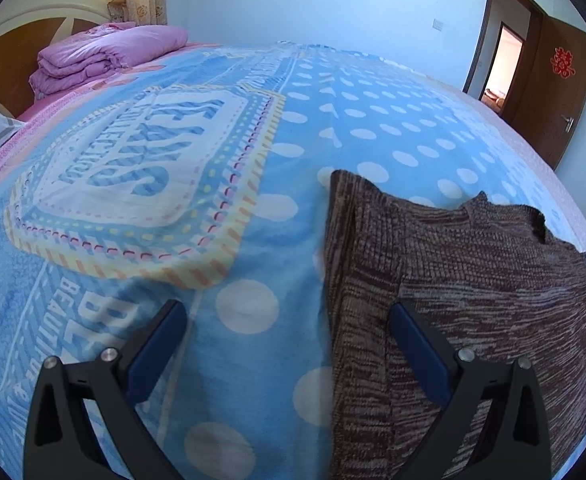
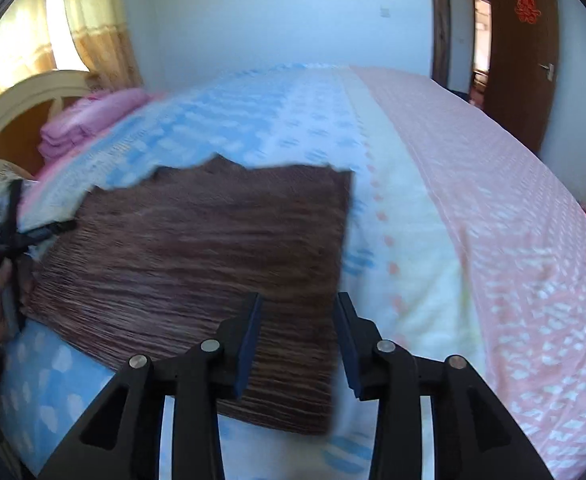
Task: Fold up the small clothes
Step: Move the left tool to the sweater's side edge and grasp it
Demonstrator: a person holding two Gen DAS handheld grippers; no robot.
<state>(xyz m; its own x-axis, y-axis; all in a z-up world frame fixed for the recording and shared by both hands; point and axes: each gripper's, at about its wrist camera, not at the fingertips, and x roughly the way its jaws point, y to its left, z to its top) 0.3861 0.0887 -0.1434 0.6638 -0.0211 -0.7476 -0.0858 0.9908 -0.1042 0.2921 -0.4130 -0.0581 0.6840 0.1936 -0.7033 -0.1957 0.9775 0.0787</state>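
— How is the light looking?
— Daylight is pouring in through the curtains (image 2: 93,20) at the upper left, glaring almost white there, and the doorway (image 1: 501,68) is glowing washed-out too. The blanket (image 1: 213,200) is sitting bright with a cool blue cast.
— And sharpness?
— The left wrist view is staying crisp. The right wrist view is smearing sideways, streaking the sweater (image 2: 197,248). Both are bending hard at the dark round edges.
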